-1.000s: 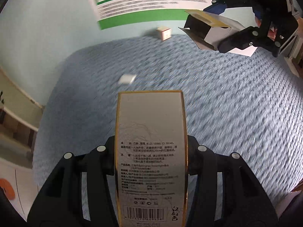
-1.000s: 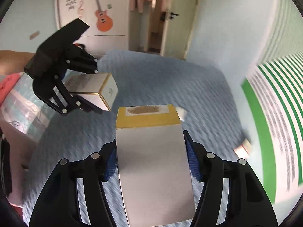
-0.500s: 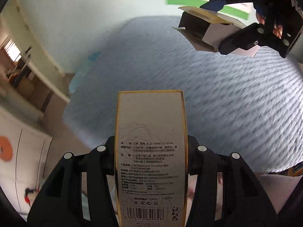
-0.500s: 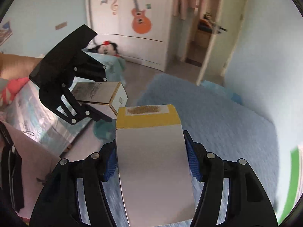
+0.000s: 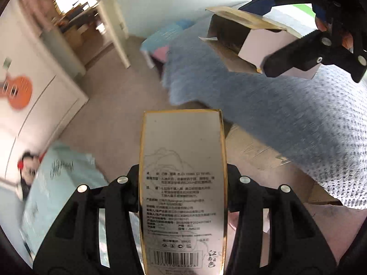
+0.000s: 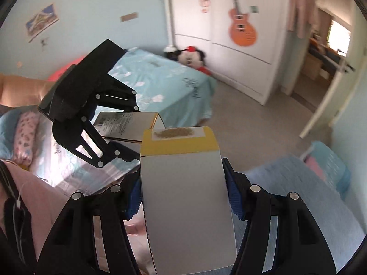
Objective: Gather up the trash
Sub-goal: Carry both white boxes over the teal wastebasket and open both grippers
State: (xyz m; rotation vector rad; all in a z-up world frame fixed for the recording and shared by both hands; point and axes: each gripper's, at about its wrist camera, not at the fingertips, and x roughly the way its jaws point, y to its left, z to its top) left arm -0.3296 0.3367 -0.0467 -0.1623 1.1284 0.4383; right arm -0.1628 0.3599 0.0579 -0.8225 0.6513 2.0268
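My left gripper [image 5: 183, 183] is shut on a tall white box with gold edges, printed text and a barcode [image 5: 182, 183]; it also shows in the right wrist view [image 6: 123, 126], held in the air at the left. My right gripper [image 6: 183, 183] is shut on an empty white carton with a yellow open flap [image 6: 185, 194]. In the left wrist view that carton [image 5: 259, 45] hangs at the upper right with its open end toward me, in the right gripper's fingers [image 5: 298, 55]. Both boxes are held above the floor.
A blue knitted bedspread [image 5: 298, 119] covers the bed at the right. A second bed with a turquoise cover [image 6: 165, 84] and a plush toy [image 6: 192, 57] stands along the far wall. A white wardrobe with a guitar sticker [image 6: 243, 29] and an open doorway [image 6: 325, 52] lie beyond beige floor [image 5: 110, 114].
Both grippers have swung left, away from the green-striped wall and blue bedspread, toward the floor, wardrobe and doorway. Each keeps its box.
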